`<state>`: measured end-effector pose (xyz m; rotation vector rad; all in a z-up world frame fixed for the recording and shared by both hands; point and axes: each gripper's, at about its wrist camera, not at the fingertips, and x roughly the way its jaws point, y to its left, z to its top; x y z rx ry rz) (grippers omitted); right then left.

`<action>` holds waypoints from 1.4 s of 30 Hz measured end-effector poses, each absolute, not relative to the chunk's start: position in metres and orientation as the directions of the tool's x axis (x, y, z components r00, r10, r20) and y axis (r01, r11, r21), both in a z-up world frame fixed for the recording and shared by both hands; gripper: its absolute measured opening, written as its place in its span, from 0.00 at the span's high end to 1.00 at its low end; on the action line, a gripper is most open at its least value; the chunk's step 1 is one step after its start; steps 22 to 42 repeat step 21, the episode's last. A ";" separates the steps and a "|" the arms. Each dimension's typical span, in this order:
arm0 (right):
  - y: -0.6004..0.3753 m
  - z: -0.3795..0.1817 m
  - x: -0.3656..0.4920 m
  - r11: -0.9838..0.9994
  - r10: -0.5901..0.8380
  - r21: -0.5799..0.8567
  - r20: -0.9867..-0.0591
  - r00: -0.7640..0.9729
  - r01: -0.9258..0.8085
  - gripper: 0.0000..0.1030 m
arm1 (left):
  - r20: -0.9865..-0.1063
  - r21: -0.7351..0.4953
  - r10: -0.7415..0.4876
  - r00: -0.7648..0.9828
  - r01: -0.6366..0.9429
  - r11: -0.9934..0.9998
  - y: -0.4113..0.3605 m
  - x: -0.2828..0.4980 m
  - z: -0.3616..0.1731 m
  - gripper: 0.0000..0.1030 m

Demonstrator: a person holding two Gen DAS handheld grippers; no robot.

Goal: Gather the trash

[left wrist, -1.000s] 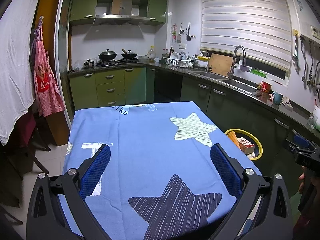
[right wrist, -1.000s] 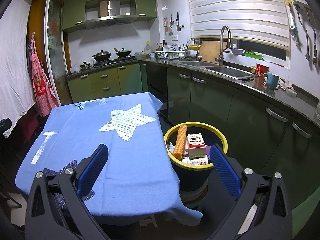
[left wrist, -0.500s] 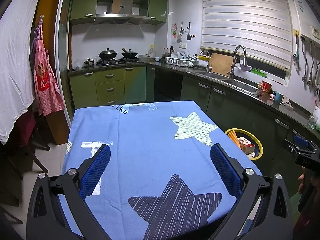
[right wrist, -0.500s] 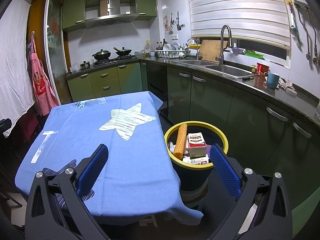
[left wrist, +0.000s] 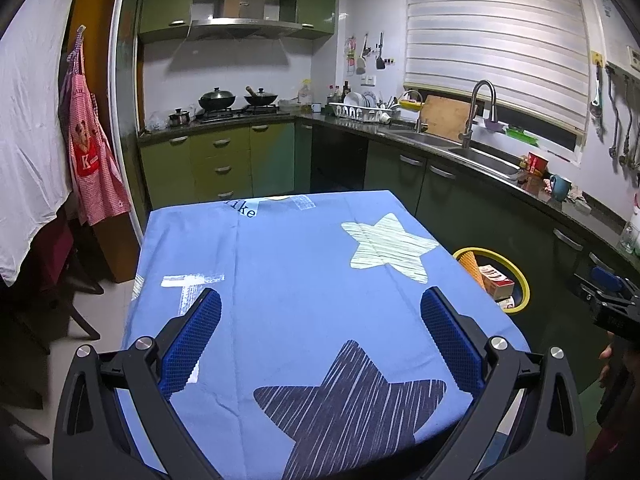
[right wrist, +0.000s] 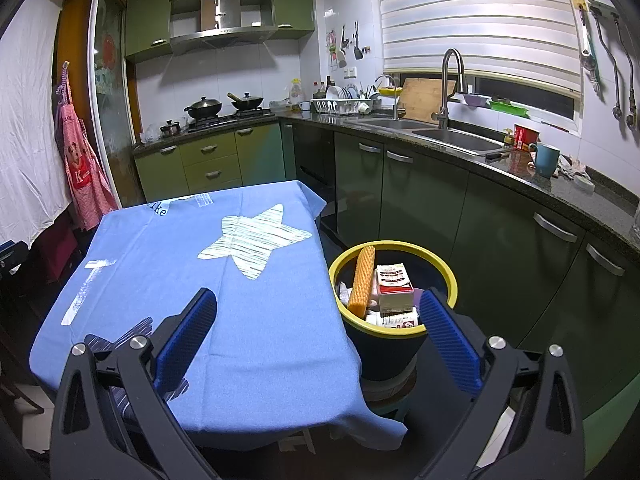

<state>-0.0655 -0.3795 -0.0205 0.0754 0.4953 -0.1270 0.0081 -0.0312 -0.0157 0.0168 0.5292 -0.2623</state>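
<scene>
A dark trash bin with a yellow rim (right wrist: pixel 449 276) stands on the floor right of the table; it also shows in the left wrist view (left wrist: pixel 524 285). It holds an orange waffle cone (right wrist: pixel 362 280), a red and white carton (right wrist: pixel 394 288) and other scraps. My left gripper (left wrist: pixel 318 304) is open and empty above the near end of the table with its blue star tablecloth (left wrist: pixel 300 264). My right gripper (right wrist: pixel 316 312) is open and empty, hovering near the bin and the table's right edge (right wrist: pixel 332 300). No trash shows on the tablecloth.
Dark green cabinets (right wrist: pixel 500 232) and a counter with sink (right wrist: pixel 452 136) run along the right, close behind the bin. A stove with pots (left wrist: pixel 236 104) is at the back. An apron (left wrist: pixel 90 168) and white cloth (left wrist: pixel 28 128) hang at left, above a chair (left wrist: pixel 64 280).
</scene>
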 end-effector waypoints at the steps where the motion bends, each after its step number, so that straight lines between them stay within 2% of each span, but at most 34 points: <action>1: -0.380 -0.020 -0.066 0.989 -0.103 0.042 -0.478 0.872 0.139 0.06 | -0.502 -0.057 -0.248 0.828 0.255 0.965 -0.031 0.009 -0.016 0.04; 6: -0.379 -0.023 -0.065 0.989 -0.103 0.041 -0.483 0.870 0.139 0.06 | -0.502 -0.066 -0.255 0.826 0.258 0.964 -0.032 0.011 -0.016 0.04; 11: -0.379 -0.026 -0.066 0.990 -0.099 0.043 -0.485 0.869 0.137 0.06 | -0.462 -0.072 -0.277 0.843 0.275 0.959 -0.032 0.007 -0.014 0.04; 14: -0.378 -0.027 -0.061 0.991 -0.090 0.045 -0.487 0.869 0.128 0.06 | -0.447 -0.030 -0.248 0.860 0.262 0.964 -0.033 0.010 -0.009 0.04; 21: -0.366 -0.022 -0.024 0.997 -0.072 -0.004 -0.497 0.864 0.081 0.06 | -0.490 -0.018 -0.182 0.853 0.199 0.980 -0.022 0.060 -0.006 0.04; 42: -0.366 -0.022 -0.024 0.997 -0.072 -0.004 -0.497 0.864 0.081 0.06 | -0.490 -0.018 -0.182 0.853 0.199 0.980 -0.022 0.060 -0.006 0.04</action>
